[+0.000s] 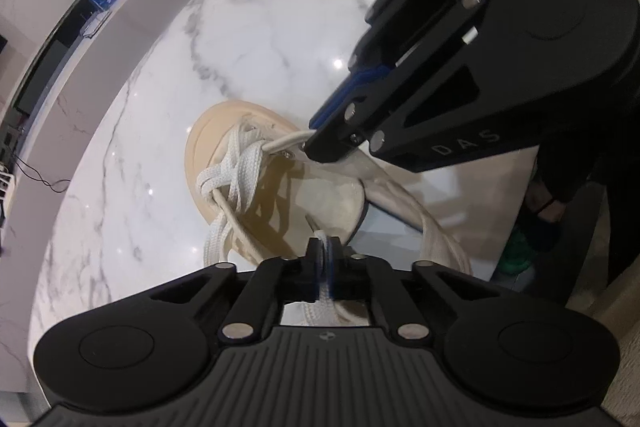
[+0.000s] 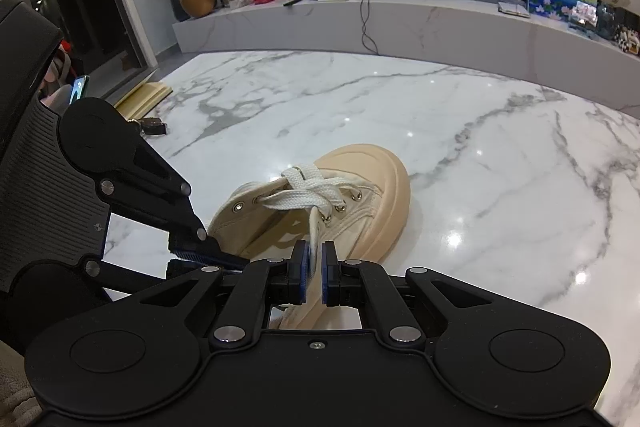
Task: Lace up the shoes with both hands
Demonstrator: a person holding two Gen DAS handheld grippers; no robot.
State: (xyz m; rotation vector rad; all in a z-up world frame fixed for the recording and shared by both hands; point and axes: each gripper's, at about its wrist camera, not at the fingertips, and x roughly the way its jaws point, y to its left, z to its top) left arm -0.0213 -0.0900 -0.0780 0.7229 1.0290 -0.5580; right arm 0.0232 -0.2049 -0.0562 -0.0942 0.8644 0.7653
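Note:
A beige canvas shoe [image 2: 372, 187] lies on the white marble table [image 2: 480, 131], its toe pointing away from me. White laces [image 2: 308, 187] cross over its front eyelets. My right gripper [image 2: 315, 251] is shut on one lace end that rises taut from a right-side eyelet. In the left wrist view this gripper [image 1: 310, 145] comes in from the upper right, over the shoe [image 1: 216, 147]. My left gripper [image 1: 322, 247] is shut on the other lace end [image 1: 320, 237], just above the shoe's opening. It reaches in from the left in the right wrist view [image 2: 228, 261].
A book [image 2: 144, 99] and a bunch of keys [image 2: 152, 126] lie at the table's far left. A low marble bench [image 2: 400, 23] with a router, pictures and a vase runs behind. The table's edge [image 1: 516, 227] is close on the right, with a person's foot below.

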